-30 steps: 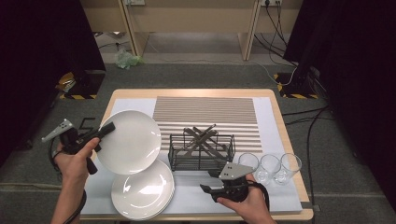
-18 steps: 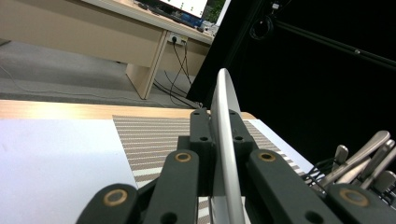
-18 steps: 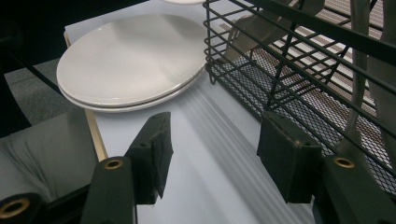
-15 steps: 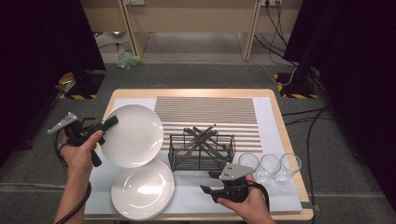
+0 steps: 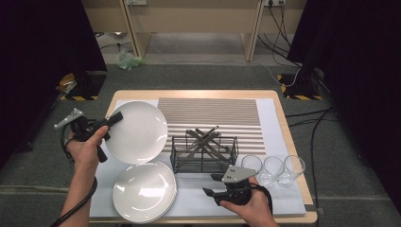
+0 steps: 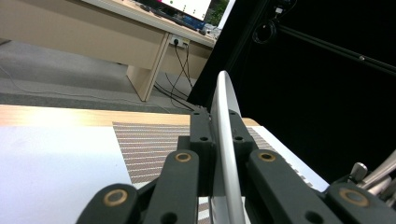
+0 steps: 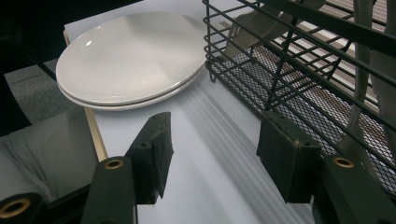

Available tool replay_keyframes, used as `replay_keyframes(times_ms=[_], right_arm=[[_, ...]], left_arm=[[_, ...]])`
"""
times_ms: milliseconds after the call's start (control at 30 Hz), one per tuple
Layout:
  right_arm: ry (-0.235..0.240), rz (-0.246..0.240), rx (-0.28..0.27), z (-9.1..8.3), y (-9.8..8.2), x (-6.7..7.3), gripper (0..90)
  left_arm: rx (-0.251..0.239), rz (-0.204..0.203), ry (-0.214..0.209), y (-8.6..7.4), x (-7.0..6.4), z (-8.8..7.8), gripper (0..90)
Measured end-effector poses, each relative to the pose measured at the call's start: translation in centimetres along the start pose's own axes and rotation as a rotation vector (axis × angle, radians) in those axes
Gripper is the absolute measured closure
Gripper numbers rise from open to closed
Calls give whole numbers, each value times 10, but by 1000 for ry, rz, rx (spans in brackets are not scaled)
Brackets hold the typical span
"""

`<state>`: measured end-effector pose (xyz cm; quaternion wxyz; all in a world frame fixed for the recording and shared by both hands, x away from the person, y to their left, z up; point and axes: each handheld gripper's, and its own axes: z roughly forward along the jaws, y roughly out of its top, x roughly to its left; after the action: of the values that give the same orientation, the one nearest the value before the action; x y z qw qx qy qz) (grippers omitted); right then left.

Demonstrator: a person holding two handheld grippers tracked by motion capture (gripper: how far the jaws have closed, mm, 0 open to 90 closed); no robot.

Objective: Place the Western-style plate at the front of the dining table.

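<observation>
The left hand-held gripper (image 5: 115, 117) is clamped on the near-left rim of a white plate (image 5: 137, 131), holding it lifted and tilted above the left side of the counter (image 5: 198, 93). In the left gripper view, both jaws press against the thin plate (image 6: 225, 140) edge, which rises upright between them.

The right hand-held gripper (image 5: 209, 184) rests low at the near edge with its jaws standing wide and nothing between them, pointing toward a stack of plates (image 5: 144, 191) on the near left. Just to its far side is a black wire rack (image 5: 204, 152), and three clear glasses (image 5: 274, 169) stand in a row at the near right.

The counter carries a white mat (image 5: 279, 123) and a striped mat (image 5: 208, 111). Beyond lie grey floor, cables and wooden desk legs.
</observation>
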<state>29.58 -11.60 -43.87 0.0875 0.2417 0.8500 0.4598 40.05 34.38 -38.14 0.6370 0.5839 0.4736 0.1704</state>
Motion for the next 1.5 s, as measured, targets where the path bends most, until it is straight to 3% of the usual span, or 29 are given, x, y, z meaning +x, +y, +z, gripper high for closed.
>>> replay_keyframes(times_ms=[167, 867, 1500], right_arm=[[3, -1, 1, 1, 0, 0, 448], [12, 0, 3, 2, -2, 1, 453], [20, -7, 8, 2, -3, 0, 469]], left_arm=[[7, 14, 7, 1, -1, 7, 848], [-4, -13, 7, 3, 3, 41, 848], [7, -11, -6, 6, -1, 74, 848]])
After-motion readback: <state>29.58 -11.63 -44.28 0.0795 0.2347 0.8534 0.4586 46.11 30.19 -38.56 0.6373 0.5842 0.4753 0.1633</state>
